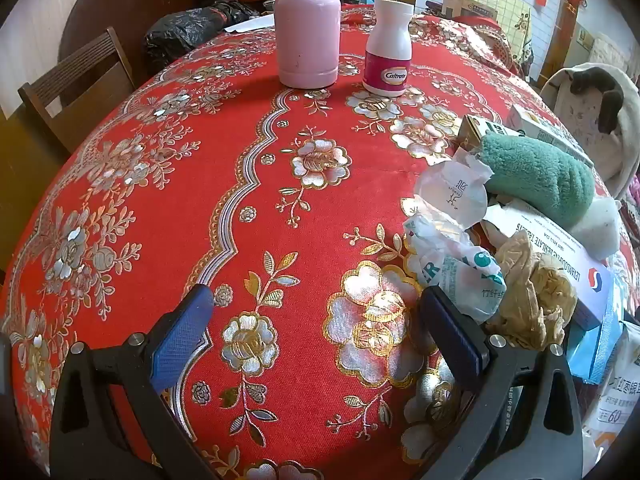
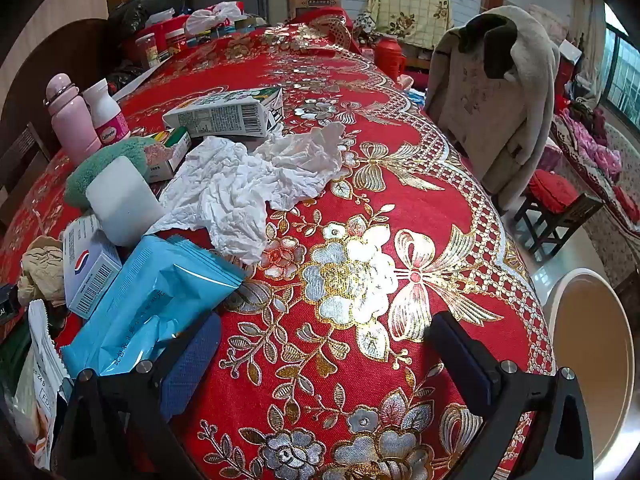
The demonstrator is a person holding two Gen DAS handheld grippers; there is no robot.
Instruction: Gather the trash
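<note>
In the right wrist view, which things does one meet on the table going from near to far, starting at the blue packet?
blue packet → crumpled white paper → long carton lying flat → red container at the far end

I read "Caltrate" on the white bottle [image 1: 387,54] behind the trash. A pouch [image 1: 614,392] at the left view's lower right shows "60". Other print I can't make out.

Pink flask [image 1: 308,24] beside Caltrate bottle [image 1: 388,54] at top centre; cream coat [image 2: 496,92] draped over chair, upper right.
</note>
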